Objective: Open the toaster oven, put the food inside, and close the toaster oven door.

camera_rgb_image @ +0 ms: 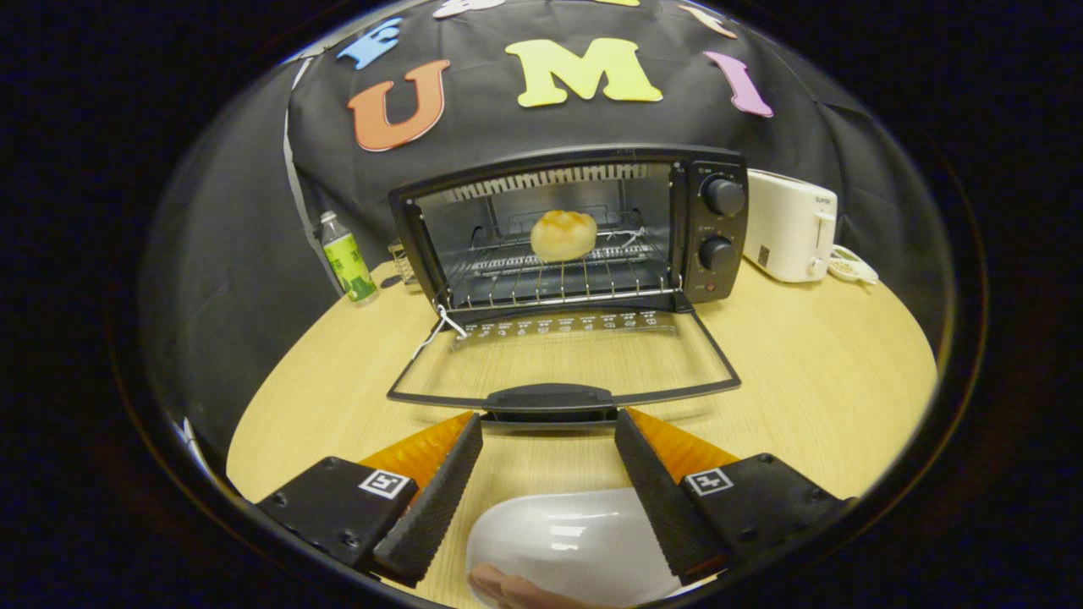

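Meanwhile, tongs [548, 431] gape behind door handle [550, 397]; bottle [347, 258], toaster [788, 224] flank oven [715, 228].

gripper [548, 440]: fingers spread wide, holding nothing | pose: level, pointing forward | fingertip [508, 588]: a person's, low between the fingers

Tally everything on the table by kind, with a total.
Toaster oven, door down, open gripper empty before its handle: 1
Bun on its rack: 1
Toaster: 1
Bottle: 1
Plate: 1
Glass jar: 1
Total: 6
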A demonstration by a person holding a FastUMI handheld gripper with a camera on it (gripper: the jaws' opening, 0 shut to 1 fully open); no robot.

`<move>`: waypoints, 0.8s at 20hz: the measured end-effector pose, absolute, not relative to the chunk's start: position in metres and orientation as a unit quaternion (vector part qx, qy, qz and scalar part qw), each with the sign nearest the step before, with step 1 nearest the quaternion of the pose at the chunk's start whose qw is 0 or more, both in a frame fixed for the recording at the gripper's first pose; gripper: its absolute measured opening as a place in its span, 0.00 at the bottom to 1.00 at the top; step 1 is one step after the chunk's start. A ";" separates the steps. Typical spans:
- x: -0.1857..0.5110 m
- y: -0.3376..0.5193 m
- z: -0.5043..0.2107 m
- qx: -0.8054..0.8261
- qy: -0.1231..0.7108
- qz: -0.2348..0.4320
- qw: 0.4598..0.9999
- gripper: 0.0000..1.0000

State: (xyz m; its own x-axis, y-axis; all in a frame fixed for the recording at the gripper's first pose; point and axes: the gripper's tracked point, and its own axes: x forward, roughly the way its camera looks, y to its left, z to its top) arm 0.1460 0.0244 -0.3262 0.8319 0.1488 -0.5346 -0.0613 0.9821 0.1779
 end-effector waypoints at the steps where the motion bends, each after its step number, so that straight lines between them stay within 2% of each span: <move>1: 0.147 0.025 -0.328 0.074 0.287 0.053 0.954 1.00; 7: 0.152 0.025 -0.331 0.047 0.295 0.043 0.953 1.00; 16: 0.155 0.026 -0.290 0.062 0.260 0.041 0.963 1.00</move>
State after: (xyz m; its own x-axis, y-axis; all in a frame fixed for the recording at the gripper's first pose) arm 0.1548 0.0257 -0.2902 0.8616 0.1118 -0.4952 -0.0477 0.9890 0.1402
